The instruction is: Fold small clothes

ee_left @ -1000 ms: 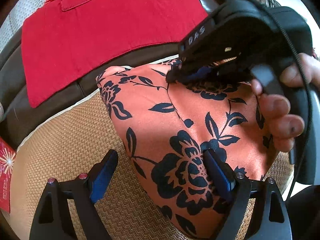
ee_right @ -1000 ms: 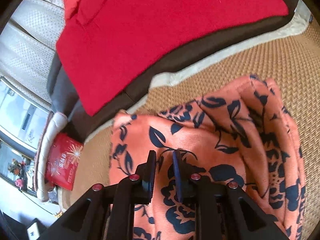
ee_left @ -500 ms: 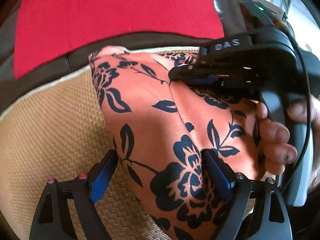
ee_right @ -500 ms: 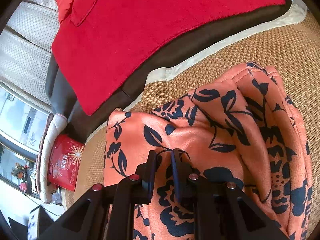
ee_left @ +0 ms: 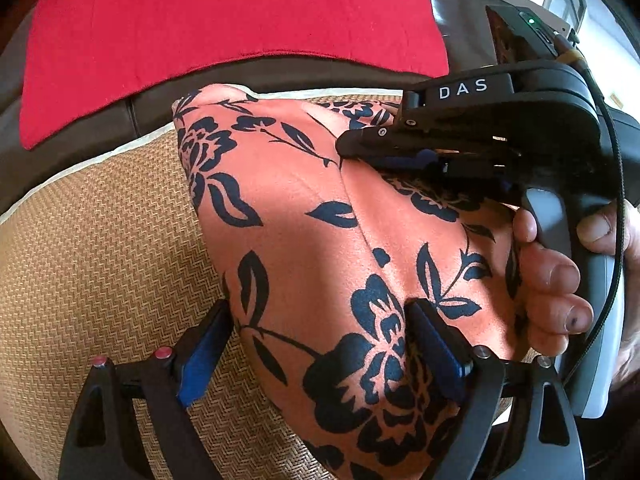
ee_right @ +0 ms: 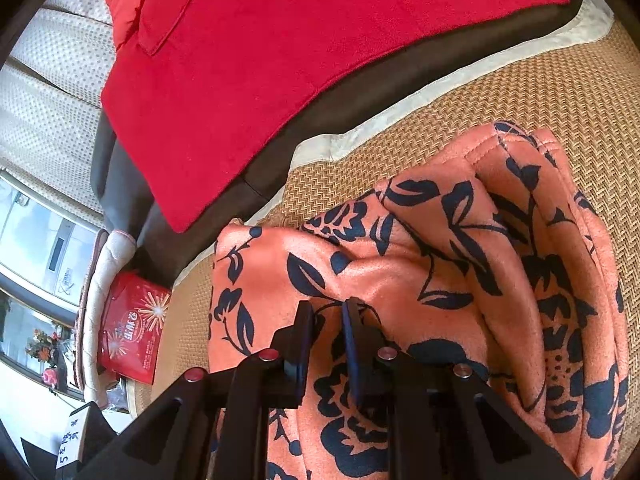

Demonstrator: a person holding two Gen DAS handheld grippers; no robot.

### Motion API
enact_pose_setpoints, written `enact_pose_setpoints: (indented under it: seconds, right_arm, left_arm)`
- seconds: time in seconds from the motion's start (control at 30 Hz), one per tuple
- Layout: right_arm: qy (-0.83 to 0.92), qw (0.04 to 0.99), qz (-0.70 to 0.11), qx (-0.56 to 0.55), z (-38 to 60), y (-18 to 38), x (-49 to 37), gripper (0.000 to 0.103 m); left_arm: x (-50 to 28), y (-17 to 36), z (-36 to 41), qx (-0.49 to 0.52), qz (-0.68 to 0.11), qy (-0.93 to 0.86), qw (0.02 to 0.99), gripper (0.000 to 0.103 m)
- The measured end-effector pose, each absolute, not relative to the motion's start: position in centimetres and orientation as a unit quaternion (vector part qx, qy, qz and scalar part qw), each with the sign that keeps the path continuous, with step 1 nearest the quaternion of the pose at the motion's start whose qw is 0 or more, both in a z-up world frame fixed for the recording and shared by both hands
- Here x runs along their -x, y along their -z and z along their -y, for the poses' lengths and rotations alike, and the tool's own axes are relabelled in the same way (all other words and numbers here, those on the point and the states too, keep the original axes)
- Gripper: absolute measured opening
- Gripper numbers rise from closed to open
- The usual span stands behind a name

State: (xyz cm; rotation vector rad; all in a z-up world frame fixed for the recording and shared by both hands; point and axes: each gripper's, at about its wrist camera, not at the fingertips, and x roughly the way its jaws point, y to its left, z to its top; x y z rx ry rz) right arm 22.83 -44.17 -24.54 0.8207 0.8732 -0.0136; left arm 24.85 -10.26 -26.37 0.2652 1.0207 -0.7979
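An orange garment with a dark blue flower print point(ee_left: 320, 240) lies bunched on a woven straw mat point(ee_left: 100, 260). My left gripper point(ee_left: 320, 344) is open, its blue pads straddling the garment's near end. My right gripper point(ee_left: 380, 152) comes in from the right in the left wrist view and is shut on a fold of the garment. In the right wrist view the right gripper point(ee_right: 326, 316) pinches the orange garment point(ee_right: 440, 280), which is folded in several layers on the mat point(ee_right: 540, 92).
A red cloth point(ee_left: 220, 28) lies spread on a dark brown cushion point(ee_left: 80, 128) behind the mat; it also shows in the right wrist view point(ee_right: 300, 60). A red printed packet point(ee_right: 132, 328) lies by the sofa's left edge. A cream perforated sofa back point(ee_right: 48, 92) stands behind.
Both grippers and the garment have shifted toward the red cloth. The right gripper stays shut on the fold. The left gripper stays open around the near end.
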Motion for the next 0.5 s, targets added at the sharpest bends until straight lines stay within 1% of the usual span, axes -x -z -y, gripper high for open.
enact_pose_setpoints:
  seconds: [0.5]
  right_arm:
    - [0.012, 0.824, -0.418, -0.381, 43.9, 24.5, -23.0, 0.019]
  left_arm:
    - [-23.2, 26.2, 10.2, -0.14, -0.458, 0.362, 0.8, 0.091]
